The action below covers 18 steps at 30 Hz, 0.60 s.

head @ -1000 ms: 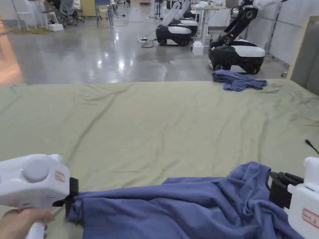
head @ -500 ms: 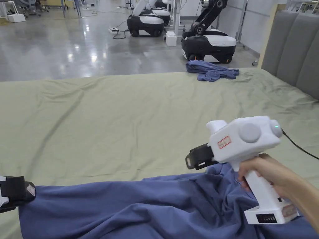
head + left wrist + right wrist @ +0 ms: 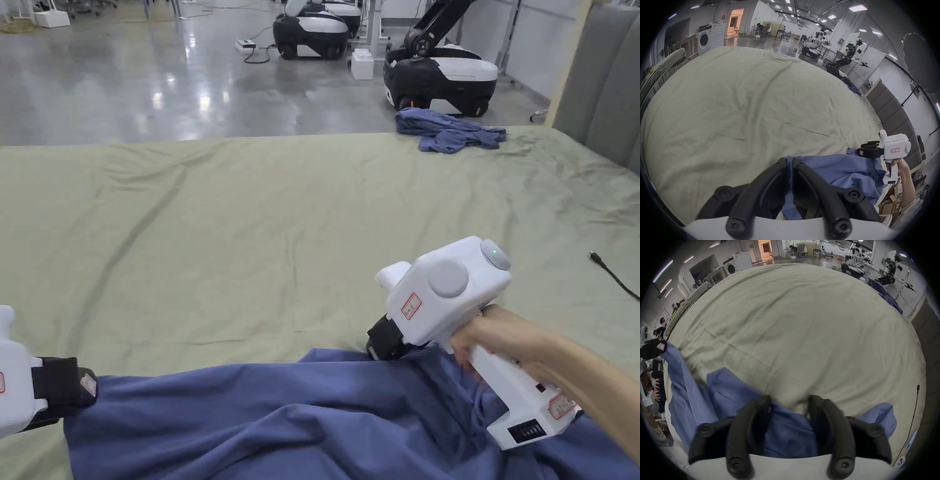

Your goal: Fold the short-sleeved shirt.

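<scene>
Two grippers: left gripper (image 3: 790, 162) jaws pinching the blue shirt (image 3: 281, 419), right gripper (image 3: 789, 400) jaws spread wide over it

A crumpled blue cotton short-sleeved shirt (image 3: 300, 419) lay at the near edge of a pale green bedsheet (image 3: 281, 219).
The soft fabric sat rumpled in loose folds, stretched sideways across the sheet. Its left end was drawn into a narrow bunch (image 3: 790, 168) and lifted slightly, while a hemmed edge (image 3: 716, 382) on the other side lay flat on the sheet.
</scene>
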### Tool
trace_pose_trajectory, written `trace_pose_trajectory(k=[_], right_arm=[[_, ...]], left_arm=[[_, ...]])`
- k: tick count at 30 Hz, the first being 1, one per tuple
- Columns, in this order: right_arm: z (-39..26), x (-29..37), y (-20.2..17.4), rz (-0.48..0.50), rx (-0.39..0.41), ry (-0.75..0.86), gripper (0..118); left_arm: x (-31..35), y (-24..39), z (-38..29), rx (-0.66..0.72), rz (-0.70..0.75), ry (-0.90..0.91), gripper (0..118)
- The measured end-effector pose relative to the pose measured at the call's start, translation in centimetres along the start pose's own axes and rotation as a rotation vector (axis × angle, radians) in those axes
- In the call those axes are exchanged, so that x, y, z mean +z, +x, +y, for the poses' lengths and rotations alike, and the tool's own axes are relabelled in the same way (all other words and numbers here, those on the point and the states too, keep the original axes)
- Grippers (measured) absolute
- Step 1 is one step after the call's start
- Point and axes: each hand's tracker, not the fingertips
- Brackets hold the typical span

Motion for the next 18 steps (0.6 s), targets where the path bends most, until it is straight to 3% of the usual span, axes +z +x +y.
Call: trace_pose_trajectory(k=[1, 2, 4, 11, 15, 18], right_arm=[[0.1, 0.1, -0.1, -0.007, -0.009, 0.007, 12], [0.0, 0.1, -0.2, -0.045, -0.019, 0.010, 10], [-0.1, 0.1, 0.0, -0.024, -0.036, 0.011, 7], [1.1, 8.1, 1.7, 0.037, -0.174, 0.203, 6], [1.8, 14.9, 3.7, -0.016, -0.263, 0.353, 6], [2.1, 20.1, 5.3, 0.006, -0.335, 0.455, 6]], left_arm=[[-0.1, 0.0, 0.0, -0.003, 0.001, 0.000, 6], [-0.1, 0.0, 0.0, 0.002, 0.004, -0.002, 6], [0.0, 0.1, 0.2, -0.001, 0.008, 0.003, 6], [2.5, 1.0, 2.5, -0.011, 0.014, 0.056, 6], [5.6, 2.3, 4.7, -0.068, 0.026, 0.124, 6], [8.4, 3.3, 6.7, -0.098, 0.025, 0.195, 6]])
